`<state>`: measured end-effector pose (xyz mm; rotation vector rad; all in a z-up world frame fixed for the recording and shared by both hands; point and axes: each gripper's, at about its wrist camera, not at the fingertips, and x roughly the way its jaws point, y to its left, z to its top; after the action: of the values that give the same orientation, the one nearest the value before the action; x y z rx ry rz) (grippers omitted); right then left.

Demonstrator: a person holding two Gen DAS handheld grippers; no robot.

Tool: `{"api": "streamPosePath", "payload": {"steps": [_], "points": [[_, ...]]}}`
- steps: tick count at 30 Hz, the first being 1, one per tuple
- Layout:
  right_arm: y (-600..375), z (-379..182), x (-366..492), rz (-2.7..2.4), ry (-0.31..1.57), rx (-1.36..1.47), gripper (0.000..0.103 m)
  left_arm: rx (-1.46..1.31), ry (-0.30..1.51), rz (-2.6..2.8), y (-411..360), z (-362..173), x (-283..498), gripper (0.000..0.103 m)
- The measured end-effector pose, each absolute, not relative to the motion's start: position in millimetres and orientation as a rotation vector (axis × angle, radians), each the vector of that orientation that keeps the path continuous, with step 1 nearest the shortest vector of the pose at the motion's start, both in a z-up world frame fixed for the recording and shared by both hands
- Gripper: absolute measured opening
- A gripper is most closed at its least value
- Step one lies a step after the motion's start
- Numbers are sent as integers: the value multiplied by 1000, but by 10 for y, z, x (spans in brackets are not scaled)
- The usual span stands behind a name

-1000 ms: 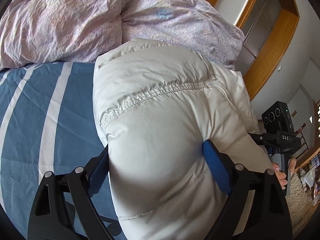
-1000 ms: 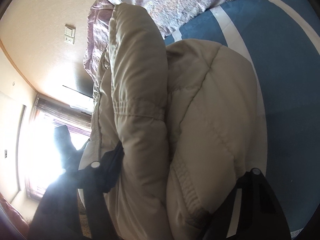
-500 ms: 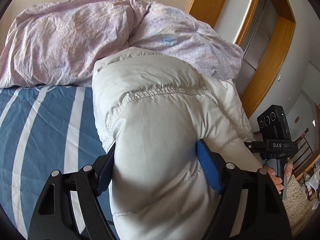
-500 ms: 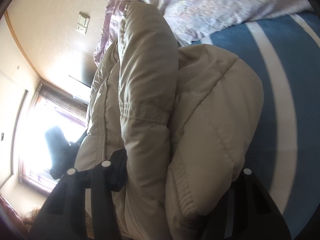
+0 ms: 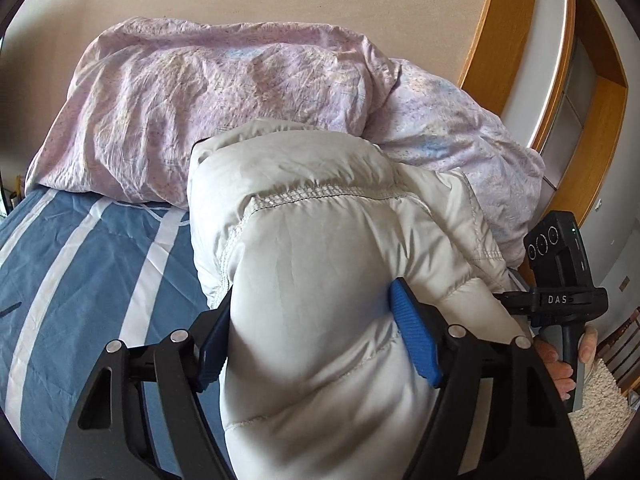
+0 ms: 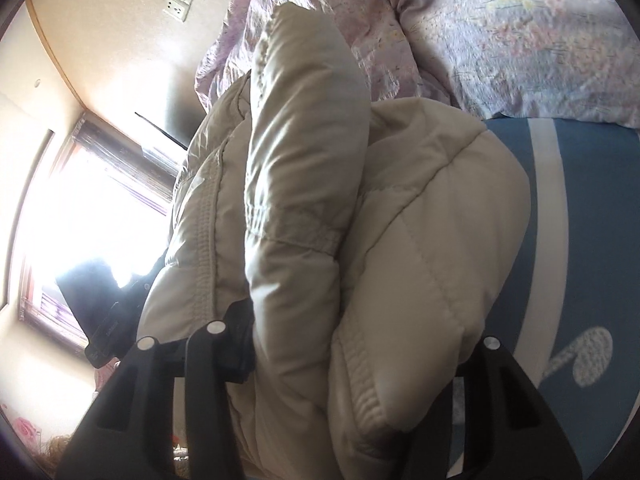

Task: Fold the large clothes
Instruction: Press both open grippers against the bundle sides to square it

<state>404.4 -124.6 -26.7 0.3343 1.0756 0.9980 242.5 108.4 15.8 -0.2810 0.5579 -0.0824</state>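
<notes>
A: Gripping first: your left gripper has its blue jaws clamped around a thick fold of the puffer jacket. And the right?

B: Your right gripper pinches another bunched fold, jaws pressed into the padding on both sides.

A: Where does the jacket lie from there?

B: Straight ahead of both, mounded on the striped bed sheet, its long axis running away from you toward the lilac duvet. Both hands sit at the near end, so neither is nearer.
</notes>
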Motion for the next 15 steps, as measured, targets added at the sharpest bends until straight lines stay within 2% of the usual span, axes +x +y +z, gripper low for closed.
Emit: {"api": "streamPosePath", "payload": {"steps": [6, 9, 12, 14, 15], "points": [[-1063, -334, 4150, 936, 1061, 294, 49, -259, 554, -27, 1299, 34, 2556, 71], [-1011, -429, 4200, 892, 1056, 308, 57, -241, 552, 17, 1366, -96, 2571, 72], [-1071, -440, 4134, 819, 1036, 292, 74, -208, 558, 43, 1325, -51, 2540, 74], [-1211, -328, 4002, 761, 1001, 257, 78, -171, 550, 52, 1306, 42, 2460, 76], [-1305, -240, 3939, 737, 983, 247, 78, -156, 533, 61, 1318, 99, 2405, 83]]}}
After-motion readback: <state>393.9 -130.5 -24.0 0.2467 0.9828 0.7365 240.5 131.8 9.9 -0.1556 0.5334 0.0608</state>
